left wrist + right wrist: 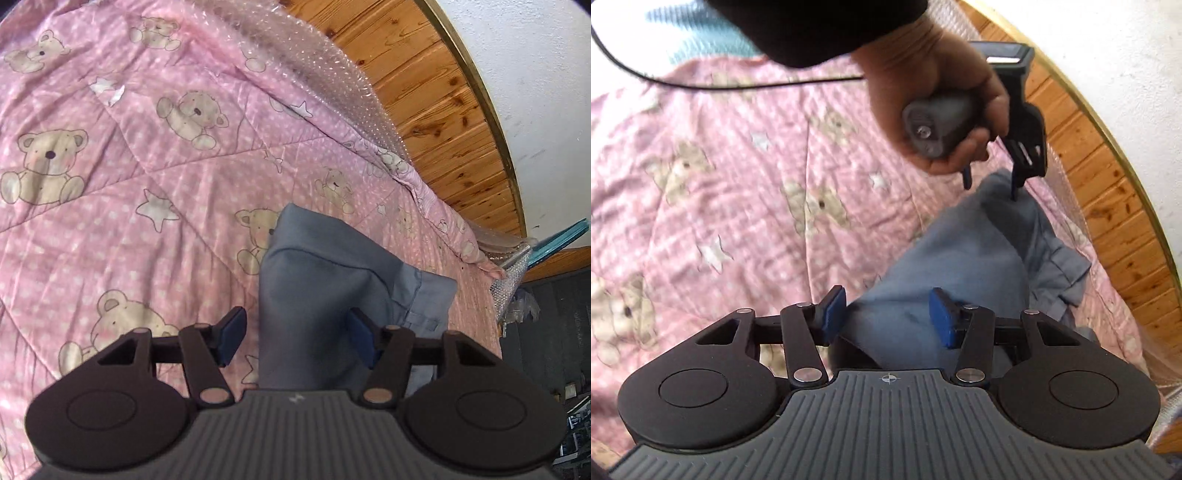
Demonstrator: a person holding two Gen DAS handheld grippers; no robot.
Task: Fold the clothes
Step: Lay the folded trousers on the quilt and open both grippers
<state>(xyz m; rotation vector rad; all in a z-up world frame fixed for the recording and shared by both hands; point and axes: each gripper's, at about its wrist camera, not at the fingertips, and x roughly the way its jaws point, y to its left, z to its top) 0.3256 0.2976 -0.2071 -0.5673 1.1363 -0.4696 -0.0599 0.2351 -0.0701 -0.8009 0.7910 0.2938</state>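
Presently listed, largest first. Pink quilted bedspread printed with teddy bears and stars [122,155]: the landmark, covering the bed. Grey-blue cotton trousers [317,280]: heaped on the bedspread near its edge by the wooden wall panelling [443,110], waistband bunched. Left gripper [295,334]: jaws spread, cloth between the blue pads but apparently not pinched. Right gripper [888,314]: likewise spread over the trousers. Person's hand [938,103]: fist round the left handle, tool pointing steeply down at the heap. Risk: closing on the bunched folds could catch several layers, or the bedspread beneath, skewing the fold.
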